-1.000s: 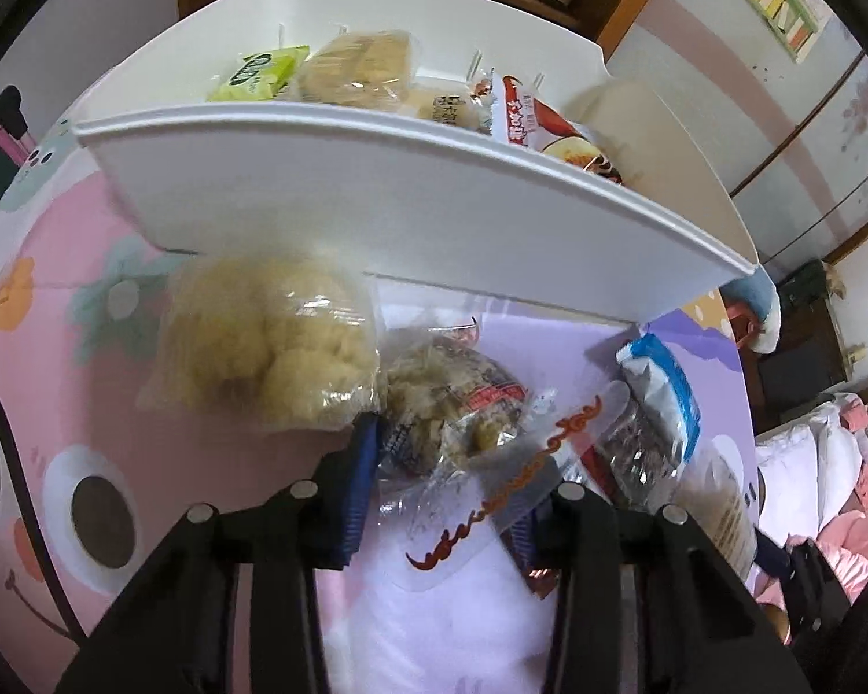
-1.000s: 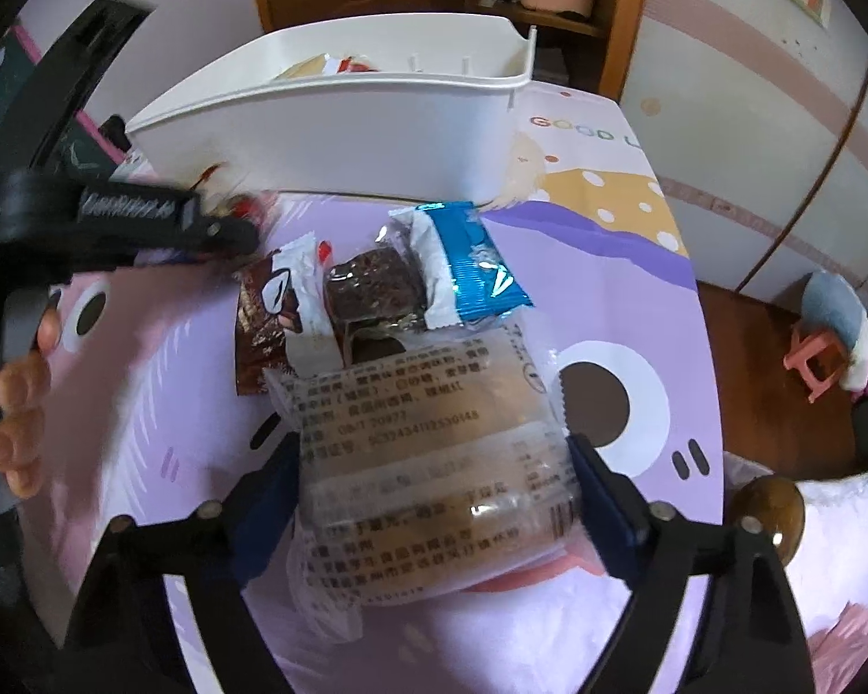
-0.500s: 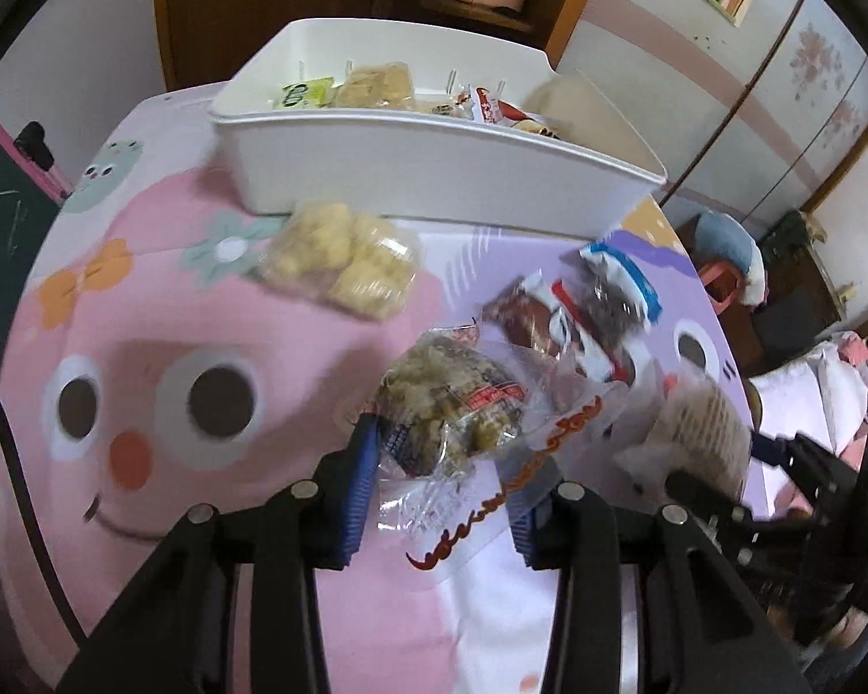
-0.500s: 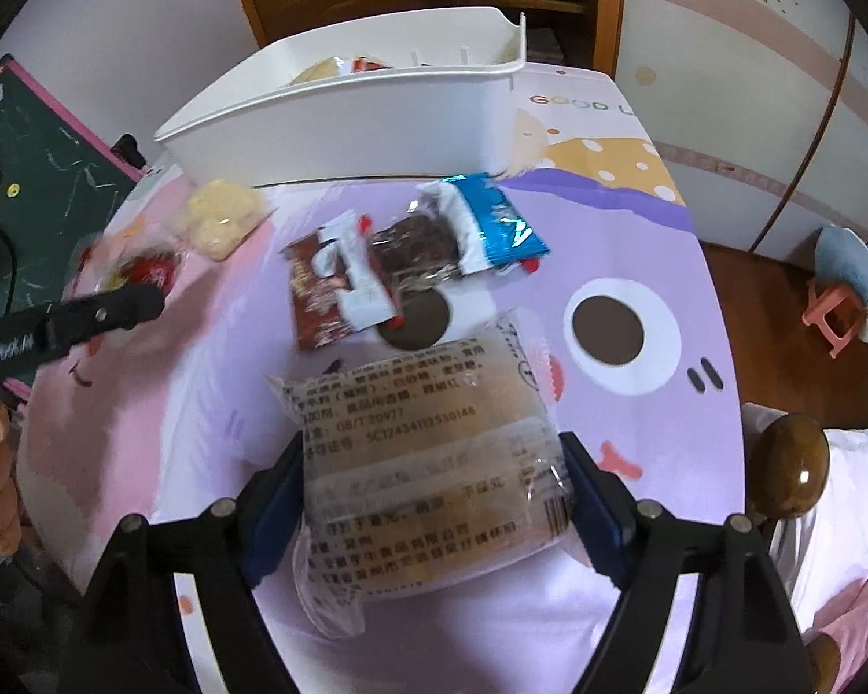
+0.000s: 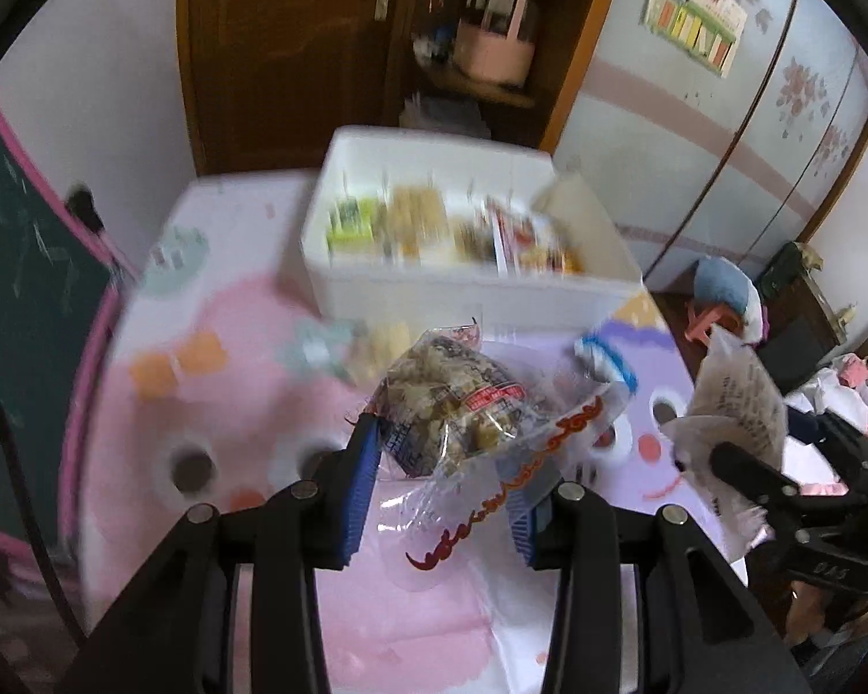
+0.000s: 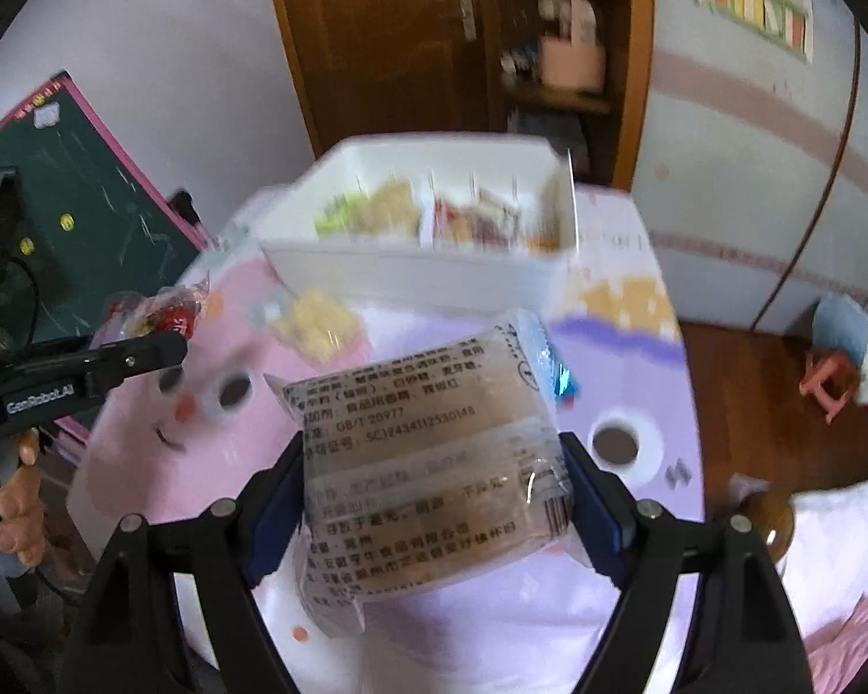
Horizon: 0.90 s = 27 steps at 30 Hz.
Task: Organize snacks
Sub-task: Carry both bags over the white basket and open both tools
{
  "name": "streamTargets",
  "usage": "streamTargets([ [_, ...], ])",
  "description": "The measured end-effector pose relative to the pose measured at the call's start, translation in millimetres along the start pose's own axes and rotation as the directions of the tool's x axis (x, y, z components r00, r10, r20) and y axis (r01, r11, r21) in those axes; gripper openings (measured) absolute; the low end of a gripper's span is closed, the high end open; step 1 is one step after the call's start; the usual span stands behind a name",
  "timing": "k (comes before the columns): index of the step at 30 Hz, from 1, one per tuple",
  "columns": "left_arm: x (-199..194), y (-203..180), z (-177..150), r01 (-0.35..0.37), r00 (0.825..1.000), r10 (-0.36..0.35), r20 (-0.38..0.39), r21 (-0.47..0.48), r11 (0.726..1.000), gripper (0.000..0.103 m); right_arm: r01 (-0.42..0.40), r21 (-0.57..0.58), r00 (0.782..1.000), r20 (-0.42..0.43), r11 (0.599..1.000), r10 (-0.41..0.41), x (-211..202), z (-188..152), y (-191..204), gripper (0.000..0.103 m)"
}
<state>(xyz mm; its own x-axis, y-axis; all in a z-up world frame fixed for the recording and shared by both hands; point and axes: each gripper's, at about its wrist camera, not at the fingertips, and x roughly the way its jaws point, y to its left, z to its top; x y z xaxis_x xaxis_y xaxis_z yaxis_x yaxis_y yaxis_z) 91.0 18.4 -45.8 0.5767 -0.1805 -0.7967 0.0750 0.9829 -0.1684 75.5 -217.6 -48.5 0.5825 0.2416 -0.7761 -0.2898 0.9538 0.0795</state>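
Note:
My left gripper (image 5: 442,462) is shut on a clear bag of brown nutty snacks (image 5: 457,399) with red lettering, held up above the table. My right gripper (image 6: 434,486) is shut on a wide clear-wrapped brown cake pack (image 6: 428,462) with printed text, also lifted. The white bin (image 5: 469,289) at the table's far side holds several snacks in divided slots. In the left wrist view the cake pack (image 5: 735,399) shows at the right. In the right wrist view the left gripper's finger (image 6: 127,358) and its snack bag (image 6: 156,312) show at the left.
A yellow puff bag (image 6: 318,327) lies on the pink and purple cartoon tablecloth (image 6: 144,451) in front of the bin. A blue-edged packet (image 5: 604,358) lies nearer the right. A green chalkboard (image 6: 87,220) leans at the left; a wooden cabinet (image 6: 434,46) stands behind.
Both grippers have risen well above the table with their packs still held. The bin and the loose snacks on the cloth now look smaller and farther away.

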Motion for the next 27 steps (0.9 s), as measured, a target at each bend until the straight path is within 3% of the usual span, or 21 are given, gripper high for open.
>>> streamTargets([
  [7,-41,-2,78,-0.070,0.989,0.059,0.135,0.079,0.994,0.039,0.056,-0.038,0.986,0.161,0.998,-0.049,-43,88,0,0.082],
  [13,-49,-8,146,-0.141,0.972,0.117,0.203,0.105,0.984,0.039,0.078,-0.010,0.962,0.265,0.997,-0.073,-67,162,-11,0.082],
  [21,-28,-9,222,-0.125,0.971,0.107,0.212,0.074,0.989,0.039,0.109,0.035,0.947,0.300,0.993,-0.115,-51,230,-22,0.083],
  [27,3,-13,248,-0.121,0.971,0.098,0.217,0.096,0.988,0.039,0.091,0.088,0.958,0.265,0.992,-0.111,-14,251,-30,0.083],
])
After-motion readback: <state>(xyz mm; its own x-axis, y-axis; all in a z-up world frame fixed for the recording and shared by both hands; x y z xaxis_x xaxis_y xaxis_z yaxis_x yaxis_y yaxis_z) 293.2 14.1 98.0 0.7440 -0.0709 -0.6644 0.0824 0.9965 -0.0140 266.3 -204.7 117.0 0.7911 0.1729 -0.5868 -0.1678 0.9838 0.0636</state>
